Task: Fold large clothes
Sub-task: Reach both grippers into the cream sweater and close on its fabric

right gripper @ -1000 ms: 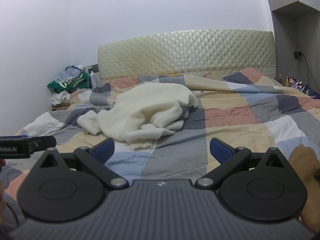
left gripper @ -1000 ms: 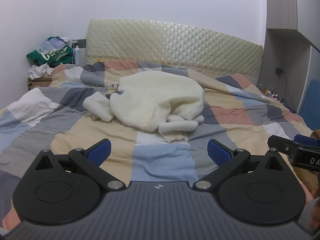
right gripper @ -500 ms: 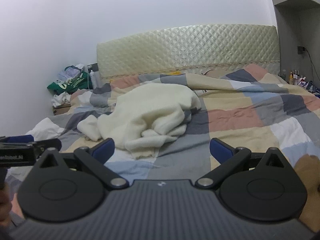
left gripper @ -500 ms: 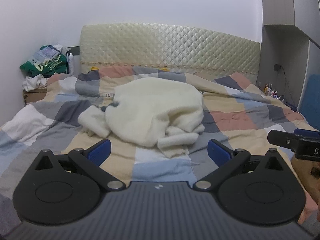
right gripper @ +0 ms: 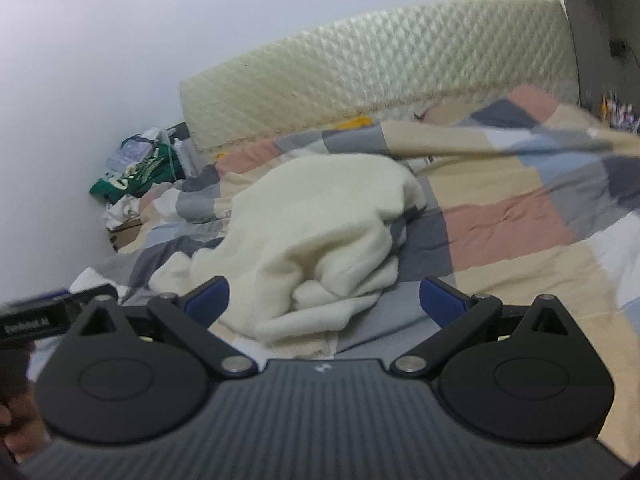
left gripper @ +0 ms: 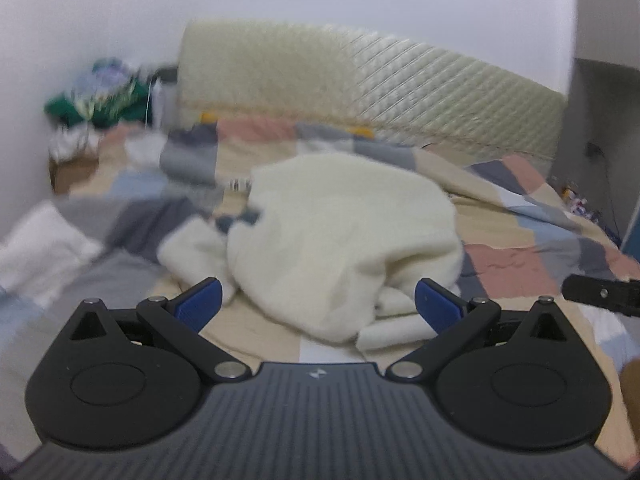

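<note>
Left gripper [left gripper: 318, 306] & right gripper [right gripper: 324, 300]: jaws spread wide, nothing held. Cream sweater [left gripper: 340, 248] seen crumpled just ahead, between fingers, on patchwork quilt [left gripper: 508, 264]. No fold made yet; grasping, spreading, folding all left, judged approx.

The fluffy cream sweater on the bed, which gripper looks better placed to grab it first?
Probably the right gripper. Its open fingers frame the cream sweater's loose near edge. The left gripper, also open, faces the rounded bulk. Neither touches it yet.
</note>
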The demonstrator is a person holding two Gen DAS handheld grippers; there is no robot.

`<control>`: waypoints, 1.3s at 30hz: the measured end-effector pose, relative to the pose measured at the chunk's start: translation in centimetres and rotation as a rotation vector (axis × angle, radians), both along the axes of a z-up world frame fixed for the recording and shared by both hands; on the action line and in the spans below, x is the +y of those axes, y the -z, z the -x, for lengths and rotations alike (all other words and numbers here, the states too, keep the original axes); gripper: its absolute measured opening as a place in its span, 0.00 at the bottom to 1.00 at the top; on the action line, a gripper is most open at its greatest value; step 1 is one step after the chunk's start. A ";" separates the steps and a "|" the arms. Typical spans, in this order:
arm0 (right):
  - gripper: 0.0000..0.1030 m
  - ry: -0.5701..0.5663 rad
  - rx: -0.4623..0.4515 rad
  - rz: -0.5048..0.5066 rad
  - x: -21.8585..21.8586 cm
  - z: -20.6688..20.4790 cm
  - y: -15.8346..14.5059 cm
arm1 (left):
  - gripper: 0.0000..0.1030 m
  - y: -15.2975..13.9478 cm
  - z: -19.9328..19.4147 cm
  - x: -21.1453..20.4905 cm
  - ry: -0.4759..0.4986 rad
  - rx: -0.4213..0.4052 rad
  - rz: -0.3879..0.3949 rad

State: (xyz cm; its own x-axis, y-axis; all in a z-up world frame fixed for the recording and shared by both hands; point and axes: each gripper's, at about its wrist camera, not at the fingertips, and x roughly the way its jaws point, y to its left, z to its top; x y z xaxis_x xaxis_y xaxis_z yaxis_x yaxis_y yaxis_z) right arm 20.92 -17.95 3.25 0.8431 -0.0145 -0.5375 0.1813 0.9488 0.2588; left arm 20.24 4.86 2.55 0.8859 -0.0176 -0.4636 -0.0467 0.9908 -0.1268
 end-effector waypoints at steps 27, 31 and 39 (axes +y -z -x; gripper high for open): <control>0.27 -0.104 -0.015 -0.278 -5.7 -16.6 15.4 | 0.33 18.3 -19.1 5.2 0.017 0.151 0.464; 0.14 -0.123 -0.042 -0.291 -6.4 -15.8 14.8 | 0.08 17.0 -17.8 6.5 0.012 0.102 0.499; 0.11 -0.132 -0.154 -0.272 -6.1 -11.9 11.1 | 0.06 11.1 -12.6 7.3 0.026 -0.064 0.520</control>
